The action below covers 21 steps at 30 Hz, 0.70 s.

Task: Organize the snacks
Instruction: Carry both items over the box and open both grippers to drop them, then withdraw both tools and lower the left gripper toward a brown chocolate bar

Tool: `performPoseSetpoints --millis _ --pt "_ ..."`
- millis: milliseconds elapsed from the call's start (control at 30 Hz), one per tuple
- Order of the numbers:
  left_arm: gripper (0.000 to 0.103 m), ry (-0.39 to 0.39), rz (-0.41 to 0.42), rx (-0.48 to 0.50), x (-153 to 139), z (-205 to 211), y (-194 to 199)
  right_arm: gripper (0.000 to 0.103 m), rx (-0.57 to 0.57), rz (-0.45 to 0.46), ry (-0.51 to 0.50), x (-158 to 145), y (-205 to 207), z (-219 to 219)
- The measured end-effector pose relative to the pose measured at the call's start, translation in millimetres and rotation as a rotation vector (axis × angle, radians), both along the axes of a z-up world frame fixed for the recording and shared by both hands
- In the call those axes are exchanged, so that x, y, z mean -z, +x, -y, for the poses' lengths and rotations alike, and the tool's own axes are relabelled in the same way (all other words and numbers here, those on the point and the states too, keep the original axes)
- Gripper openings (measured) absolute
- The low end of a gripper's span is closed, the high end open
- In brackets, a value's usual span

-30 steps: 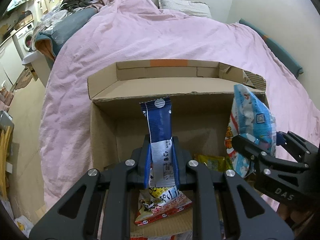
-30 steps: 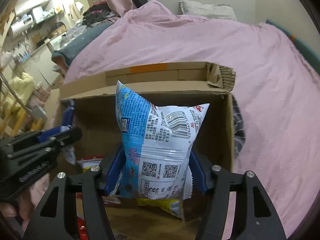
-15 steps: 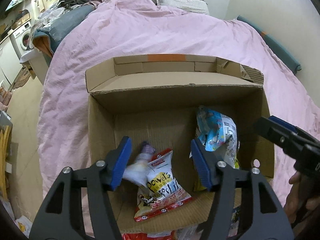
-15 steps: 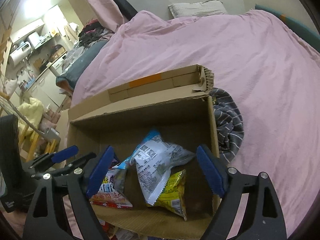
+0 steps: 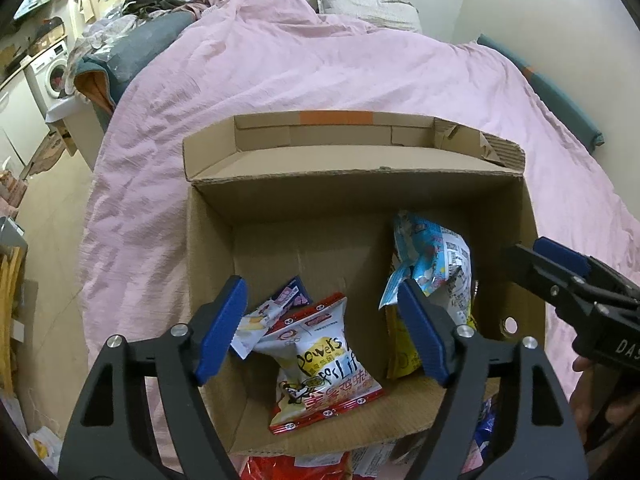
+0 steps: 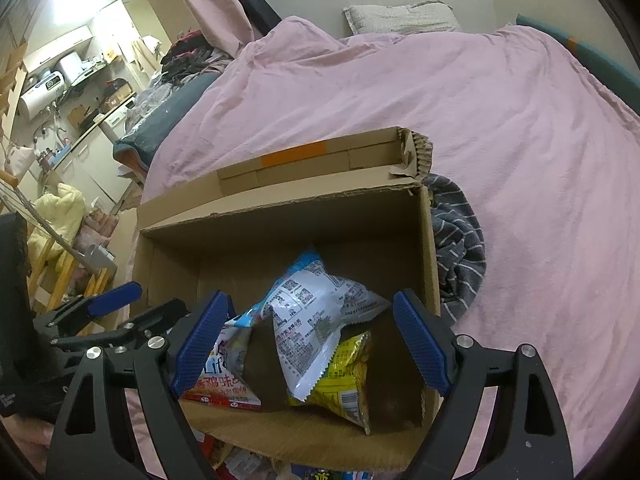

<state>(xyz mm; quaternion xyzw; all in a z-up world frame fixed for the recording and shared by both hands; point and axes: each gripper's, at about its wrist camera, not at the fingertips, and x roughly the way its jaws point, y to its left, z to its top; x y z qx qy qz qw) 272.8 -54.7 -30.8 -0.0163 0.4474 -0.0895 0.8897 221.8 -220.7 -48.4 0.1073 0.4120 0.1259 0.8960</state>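
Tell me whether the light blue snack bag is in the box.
In. The light blue snack bag lies inside the cardboard box, atop a yellow packet.

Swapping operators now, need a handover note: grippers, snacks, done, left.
Left gripper: jaws opening, nothing between them.
Right gripper: open, empty.
Both hover over the cardboard box on the pink bedspread.
In box: red-and-white bag, dark blue packet, light blue bag lying on yellow bag.
Left: more packets lie in front of the box, still outside.
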Motion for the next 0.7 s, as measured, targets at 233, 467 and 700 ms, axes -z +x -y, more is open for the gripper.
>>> performPoseSetpoints --millis 233,467,700 --pt "0.075 -0.022 0.049 0.012 -15 -6 -16 0.088 0.017 0.013 0.008 -10 -15 5" --pt "0.084 -0.033 0.103 -0.013 -39 -20 -42 0.089 0.034 0.028 0.054 -20 -47 10" --pt "0.091 -0.042 0.104 -0.024 -44 -28 -78 0.095 0.043 0.014 0.059 -17 -86 13"
